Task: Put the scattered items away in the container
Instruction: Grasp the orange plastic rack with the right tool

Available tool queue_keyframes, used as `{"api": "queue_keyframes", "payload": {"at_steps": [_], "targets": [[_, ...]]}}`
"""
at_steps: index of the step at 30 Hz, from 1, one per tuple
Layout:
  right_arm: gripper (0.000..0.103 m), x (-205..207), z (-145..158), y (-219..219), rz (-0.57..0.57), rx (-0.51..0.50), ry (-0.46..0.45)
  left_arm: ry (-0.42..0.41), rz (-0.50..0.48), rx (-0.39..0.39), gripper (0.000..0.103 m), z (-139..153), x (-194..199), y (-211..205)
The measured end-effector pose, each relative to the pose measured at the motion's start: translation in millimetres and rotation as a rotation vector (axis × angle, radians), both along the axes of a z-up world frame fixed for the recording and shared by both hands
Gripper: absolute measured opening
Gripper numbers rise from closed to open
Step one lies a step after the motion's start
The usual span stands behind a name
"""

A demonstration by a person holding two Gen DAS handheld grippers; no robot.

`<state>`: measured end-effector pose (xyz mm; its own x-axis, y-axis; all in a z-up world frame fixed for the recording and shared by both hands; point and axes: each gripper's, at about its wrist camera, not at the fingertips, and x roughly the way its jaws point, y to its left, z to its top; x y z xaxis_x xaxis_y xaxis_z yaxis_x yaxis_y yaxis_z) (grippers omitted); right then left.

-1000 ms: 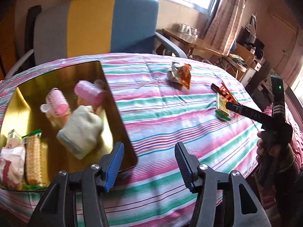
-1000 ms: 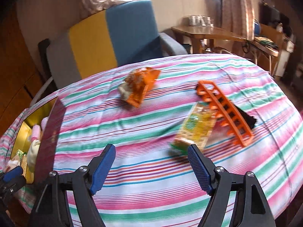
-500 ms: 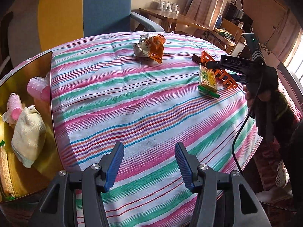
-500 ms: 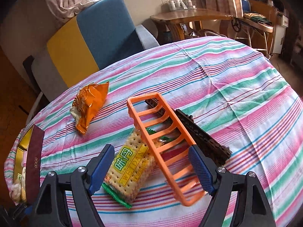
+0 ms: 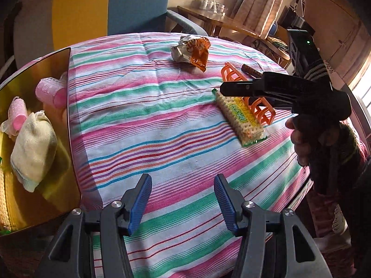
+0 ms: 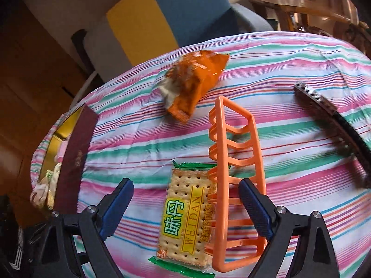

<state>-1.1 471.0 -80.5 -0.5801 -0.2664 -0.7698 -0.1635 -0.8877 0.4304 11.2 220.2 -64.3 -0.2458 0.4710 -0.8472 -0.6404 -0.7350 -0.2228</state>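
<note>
Your right hand-held gripper point(image 6: 185, 206) has just been opening and stands released, the cracker packet point(image 6: 185, 217) and orange rack point(image 6: 234, 178) between its jaws on the striped worktop point(image 5: 162, 120); your left hand-held gripper point(image 5: 183, 201) hangs released, empty

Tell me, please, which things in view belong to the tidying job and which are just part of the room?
Job: cracker packet, orange rack, orange snack bag, dark comb, gold container, right gripper open over the packet and rack.

Room: armchair, side table, curtain.
</note>
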Motion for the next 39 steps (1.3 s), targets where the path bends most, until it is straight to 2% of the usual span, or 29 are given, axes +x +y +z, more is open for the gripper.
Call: {"api": "queue_keyframes", "payload": {"at_steps": [5, 10, 14, 15, 23, 26, 28, 29, 34, 39], "targets": [[0.093, 16.2, 2.8, -41.4, 0.105, -0.115, 0.016, -0.022, 0.023, 0.01, 0.057, -1.1, 1.2, -11.1], [0.093, 39.5, 24.6, -55.7, 0.071, -0.061, 0.082, -0.034, 0.041, 0.017, 0.057, -1.5, 4.1, -18.0], [0.093, 51.2, 31.6, -53.6, 0.0, 0.083, 0.078, -0.027, 0.038, 0.018, 0.057, 0.1, 7.9, -19.0], [0.093, 49.7, 30.3, -47.5, -0.016, 0.091, 0.068, -0.026, 0.036, 0.018, 0.057, 0.5, 8.9, -19.1], [0.093, 33.6, 1.5, -19.3, -0.095, 0.02, -0.013, -0.019, 0.033, 0.007, 0.057, 1.1, 13.0, -22.4], [0.087, 30.5, -2.3, -16.7, -0.097, -0.005, -0.017, -0.022, 0.04, 0.0, 0.057, -0.6, 12.0, -23.9], [0.056, 30.3, -2.5, -16.8, -0.095, -0.002, -0.021, -0.025, 0.041, -0.004, 0.057, -1.9, 11.7, -23.9], [0.052, 31.3, -2.6, -17.8, -0.094, 0.016, -0.025, -0.026, 0.041, -0.006, 0.057, -2.4, 11.8, -23.8], [0.051, 40.1, -0.1, -22.2, -0.092, 0.11, -0.031, -0.024, 0.034, -0.017, 0.057, -4.1, 12.4, -22.6], [0.053, 55.7, 7.1, -9.7, -0.191, 0.266, -0.039, -0.028, 0.026, -0.01, 0.057, -1.2, 7.0, -15.2]]}}
